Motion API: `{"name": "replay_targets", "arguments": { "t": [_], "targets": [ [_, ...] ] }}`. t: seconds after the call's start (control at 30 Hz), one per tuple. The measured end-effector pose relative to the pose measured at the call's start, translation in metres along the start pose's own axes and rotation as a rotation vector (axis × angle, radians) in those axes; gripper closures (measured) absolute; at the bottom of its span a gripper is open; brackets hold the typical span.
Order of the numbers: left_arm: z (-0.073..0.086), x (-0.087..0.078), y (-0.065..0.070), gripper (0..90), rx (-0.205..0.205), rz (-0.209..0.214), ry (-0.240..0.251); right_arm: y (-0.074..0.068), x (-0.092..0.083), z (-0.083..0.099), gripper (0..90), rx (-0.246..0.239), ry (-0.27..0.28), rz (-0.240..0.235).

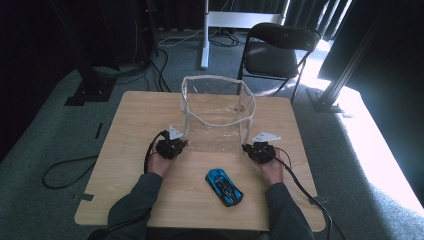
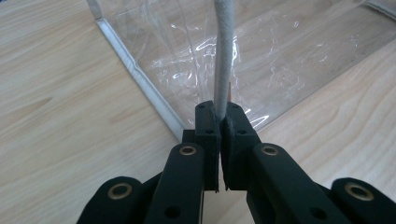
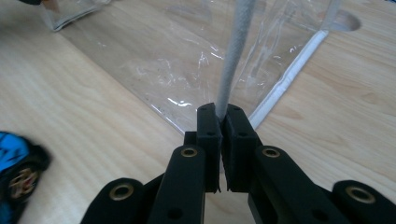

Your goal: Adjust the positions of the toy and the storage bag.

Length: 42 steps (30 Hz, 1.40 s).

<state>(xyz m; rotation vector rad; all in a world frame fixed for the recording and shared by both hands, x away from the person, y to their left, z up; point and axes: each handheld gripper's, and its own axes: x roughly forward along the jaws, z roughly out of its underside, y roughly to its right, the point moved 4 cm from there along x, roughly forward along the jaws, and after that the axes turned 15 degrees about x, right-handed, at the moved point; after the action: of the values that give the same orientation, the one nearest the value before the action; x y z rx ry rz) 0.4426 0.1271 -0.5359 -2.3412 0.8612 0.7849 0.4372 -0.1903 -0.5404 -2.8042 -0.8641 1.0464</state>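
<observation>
A clear plastic bag (image 1: 217,112) with a white-trimmed rim stands open on the wooden table (image 1: 130,130). My left gripper (image 1: 183,143) is shut on the bag's rim at its near left corner; in the left gripper view the white rim (image 2: 223,70) runs up from between my left gripper's (image 2: 220,122) pads. My right gripper (image 1: 246,147) is shut on the rim at the near right corner, where the white rim (image 3: 234,56) rises out of my right gripper's (image 3: 220,122) pads. A blue toy car (image 1: 224,186) lies on the table between the forearms, nearer than the bag; its front (image 3: 16,172) also shows.
A black chair (image 1: 276,50) stands beyond the table's far edge, with a white stand leg (image 1: 204,35) to its left. Cables trail from both grippers over the table's near edge. Bare wood lies left and right of the bag.
</observation>
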Motion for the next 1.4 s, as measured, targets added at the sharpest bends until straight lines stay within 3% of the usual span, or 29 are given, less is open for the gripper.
{"name": "replay_targets", "arguments": {
  "t": [0.1, 0.27, 0.77, 0.9, 0.97, 1.13, 1.3, 1.4],
  "targets": [
    [0.008, -0.008, 0.003, 86.7, -0.013, -0.005, 0.002, -0.010, -0.002, 0.004, 86.3, -0.007, -0.001, -0.025],
    [0.015, -0.018, 0.008, 86.6, 0.001, -0.001, -0.001, -0.017, -0.004, 0.008, 86.2, -0.029, -0.009, -0.036],
    [0.023, -0.030, 0.019, 86.0, 0.002, 0.001, 0.005, -0.024, -0.010, 0.014, 85.8, -0.068, -0.014, -0.037],
    [0.023, -0.040, 0.023, 66.7, -0.009, -0.001, 0.030, -0.025, -0.016, 0.013, 61.5, -0.044, -0.018, -0.046],
    [0.024, -0.047, 0.029, 61.9, -0.010, -0.003, 0.032, -0.029, -0.023, 0.015, 57.6, -0.049, -0.014, -0.033],
    [0.026, -0.054, 0.045, 57.6, 0.011, 0.021, 0.042, -0.042, -0.038, 0.027, 47.8, -0.032, -0.024, -0.051],
    [0.029, -0.048, 0.060, 56.0, 0.042, 0.053, 0.037, -0.059, -0.048, 0.042, 39.4, -0.027, -0.035, -0.069],
    [0.030, -0.044, 0.065, 55.9, 0.049, 0.072, 0.025, -0.073, -0.051, 0.049, 32.8, -0.048, -0.044, -0.065]
  ]
}}
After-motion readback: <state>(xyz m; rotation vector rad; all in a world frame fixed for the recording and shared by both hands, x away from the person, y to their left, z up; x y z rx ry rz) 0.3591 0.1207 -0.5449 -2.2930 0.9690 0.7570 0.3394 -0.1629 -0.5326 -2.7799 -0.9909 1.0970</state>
